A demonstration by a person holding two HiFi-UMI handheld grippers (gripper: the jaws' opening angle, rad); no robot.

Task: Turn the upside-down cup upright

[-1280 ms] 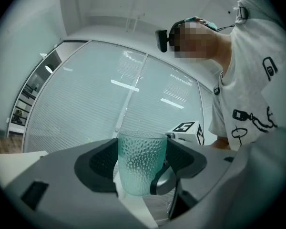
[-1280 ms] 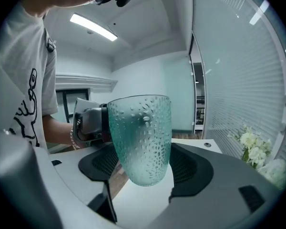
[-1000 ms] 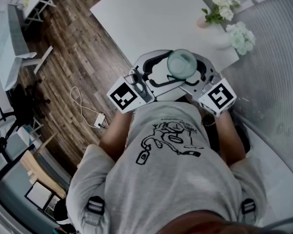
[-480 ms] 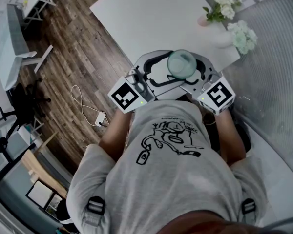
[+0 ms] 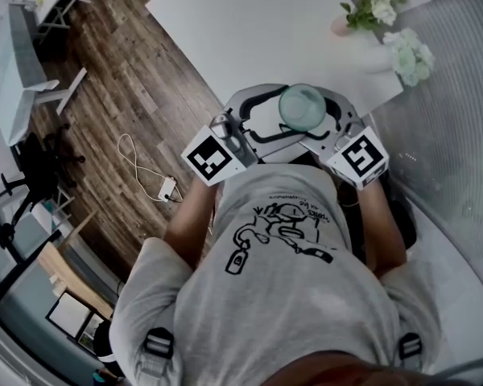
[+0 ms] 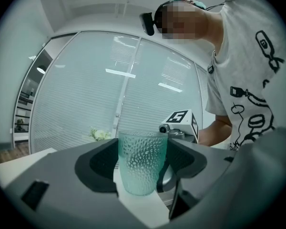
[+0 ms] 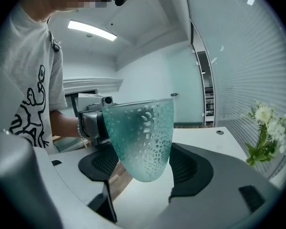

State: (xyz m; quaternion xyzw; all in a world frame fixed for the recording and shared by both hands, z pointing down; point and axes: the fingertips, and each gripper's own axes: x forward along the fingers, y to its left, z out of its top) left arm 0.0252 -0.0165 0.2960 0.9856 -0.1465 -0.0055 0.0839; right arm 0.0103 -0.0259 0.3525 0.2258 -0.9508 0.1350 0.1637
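A teal dimpled plastic cup hangs mouth-up over the near edge of the white table, just in front of the person's chest. My left gripper comes in from the left and my right gripper from the right, so both sets of jaws meet round it. In the left gripper view the cup stands upright with a dark pad against each side. In the right gripper view the cup is large and close, slightly tilted, again with pads on both sides. Its base touches nothing.
Two vases of white flowers stand at the table's far right corner. Wooden floor with a white cable and charger lies to the left. A glass wall with blinds runs behind the table.
Grippers and cup have stayed almost where they were; the head view has only shifted slightly.
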